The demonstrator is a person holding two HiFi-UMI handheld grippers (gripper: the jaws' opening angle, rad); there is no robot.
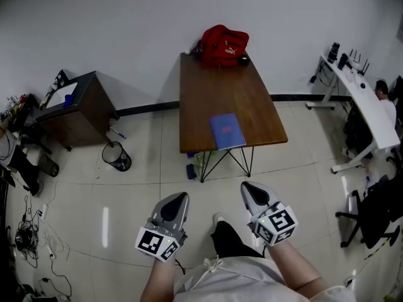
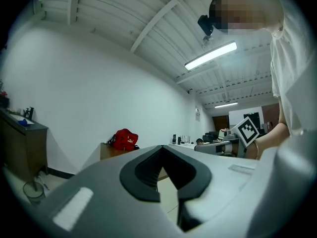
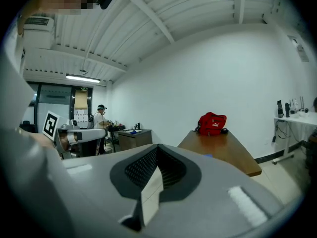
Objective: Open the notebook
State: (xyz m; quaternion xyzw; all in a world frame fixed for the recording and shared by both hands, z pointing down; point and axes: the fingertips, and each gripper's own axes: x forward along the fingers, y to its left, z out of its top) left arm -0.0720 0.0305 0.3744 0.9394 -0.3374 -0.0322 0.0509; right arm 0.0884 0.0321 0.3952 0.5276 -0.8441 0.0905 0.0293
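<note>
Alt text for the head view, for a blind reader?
A closed blue notebook lies near the front edge of a brown wooden table, a red bag at its far end. The person's left gripper and right gripper hang short of it.

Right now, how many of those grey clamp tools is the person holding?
2. The left gripper is held on the person's left, the right gripper on the right, both over the floor, short of the wooden table. No others show.
</note>
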